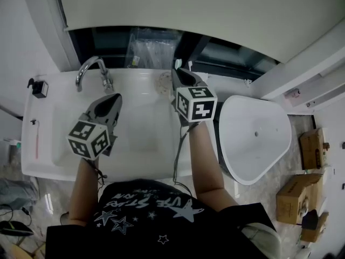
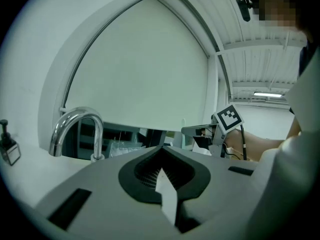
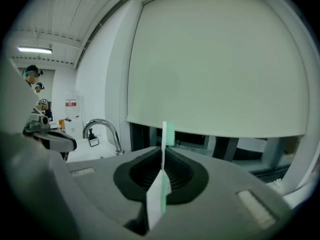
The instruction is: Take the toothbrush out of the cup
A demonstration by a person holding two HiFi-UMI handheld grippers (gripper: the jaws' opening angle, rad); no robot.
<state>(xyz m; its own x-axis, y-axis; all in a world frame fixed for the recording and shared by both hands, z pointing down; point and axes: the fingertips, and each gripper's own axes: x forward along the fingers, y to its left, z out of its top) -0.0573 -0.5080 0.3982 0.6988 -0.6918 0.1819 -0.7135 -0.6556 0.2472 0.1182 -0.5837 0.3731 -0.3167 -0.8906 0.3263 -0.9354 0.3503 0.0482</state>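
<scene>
Over sink [image 1: 140, 128]: toothbrush [image 3: 162, 159] along clamped right fingers [image 3: 220, 184], head upward; left fingers [image 2: 100, 184] together

A white roller blind [image 1: 188, 7] covers most of the far wall, with a dark window strip [image 1: 232, 55] beneath it. Nearer lies a white sink [image 1: 54, 163] with a chrome faucet [image 1: 89, 69]. To the right stand a white tub [image 1: 253, 144] and cardboard boxes [image 1: 299, 198] on pale speckled floor [image 1: 285, 171].

Faucet [image 1: 92, 69] rises just ahead of left gripper [image 1: 114, 97]; sink basin [image 1: 145, 131] below lies open; bathtub [image 1: 259, 150] crowds right side.
</scene>
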